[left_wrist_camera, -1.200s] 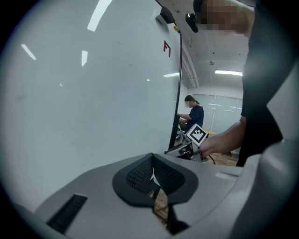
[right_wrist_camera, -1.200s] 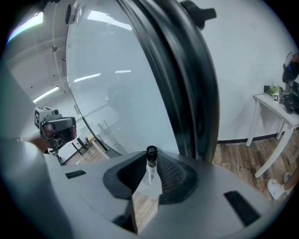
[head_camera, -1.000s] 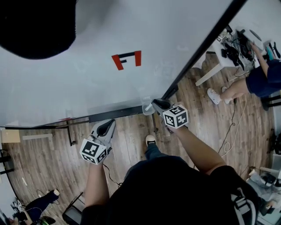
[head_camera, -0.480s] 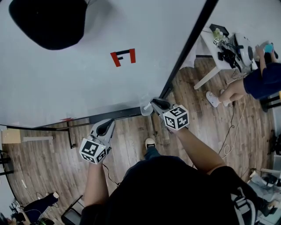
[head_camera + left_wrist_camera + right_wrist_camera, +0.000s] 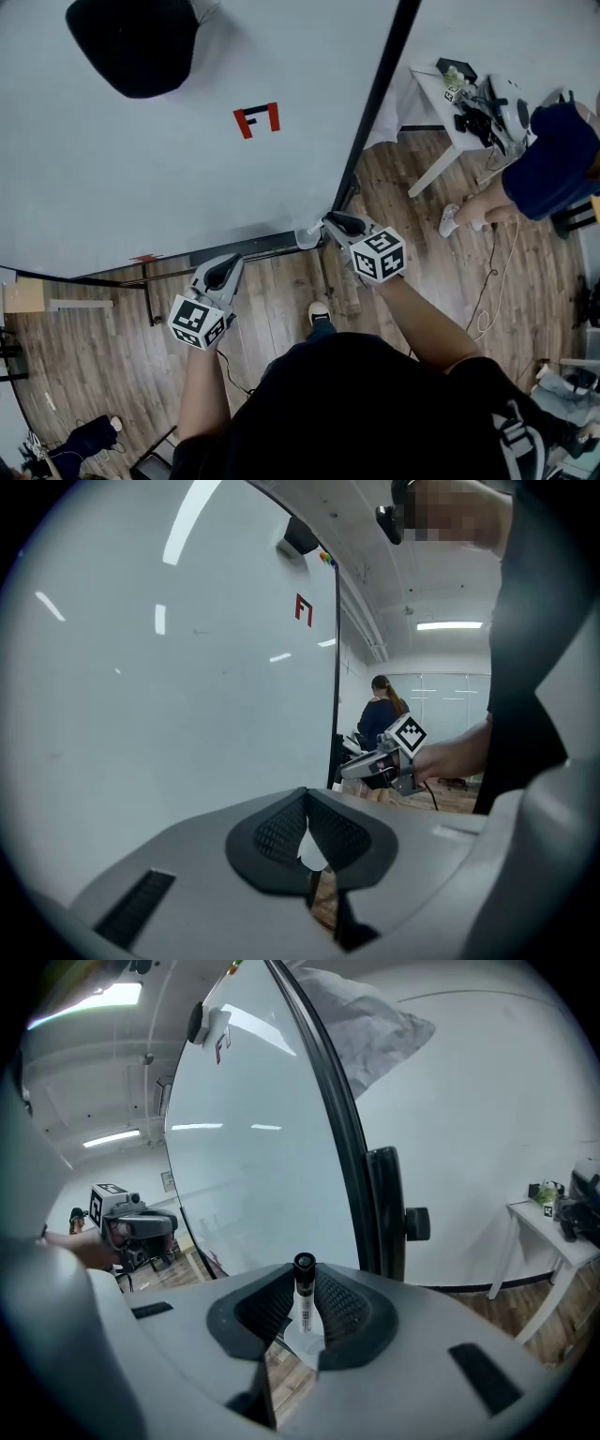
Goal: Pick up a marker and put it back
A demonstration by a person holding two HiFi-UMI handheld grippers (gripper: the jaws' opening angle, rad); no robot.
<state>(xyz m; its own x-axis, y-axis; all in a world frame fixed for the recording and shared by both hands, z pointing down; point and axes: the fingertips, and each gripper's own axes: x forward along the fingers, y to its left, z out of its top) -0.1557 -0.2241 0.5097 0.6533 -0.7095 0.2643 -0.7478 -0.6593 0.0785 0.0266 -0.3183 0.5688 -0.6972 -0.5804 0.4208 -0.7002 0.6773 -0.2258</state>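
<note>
Right gripper view shows the right gripper (image 5: 302, 1290) with its fingers (image 5: 265, 1309) clenched on a marker (image 5: 303, 1312). The marker stands upright between them. Its black cap (image 5: 304, 1266) pokes just above the fingertips, and the white barrel runs down between the pads.

Off to the left of these fingers, apart from them, the left gripper (image 5: 305, 797) is held out with its marker cube facing the person. In the left gripper view its fingers are pressed together at the tips, with only a small teardrop gap lower down and nothing between them.

Below both pairs of fingers lies the wooden floor (image 5: 281, 305).

Just beyond the right fingers rises the black frame (image 5: 342, 1119) of a whiteboard (image 5: 253, 1147), with a round black knob (image 5: 417, 1224) on the frame's right side. In the head view the marker's pale end sits close to the board's lower right corner; whether it touches the board cannot be told. Higher on the board, well beyond both grippers, is a red mark (image 5: 257, 119). A pale cloth (image 5: 361, 1016) hangs over the top of the frame.

Farther off, to the right of the right fingers, a white desk (image 5: 548, 1227) stands against the wall with dark equipment on it. A person in blue (image 5: 553, 155) is beside it.
</note>
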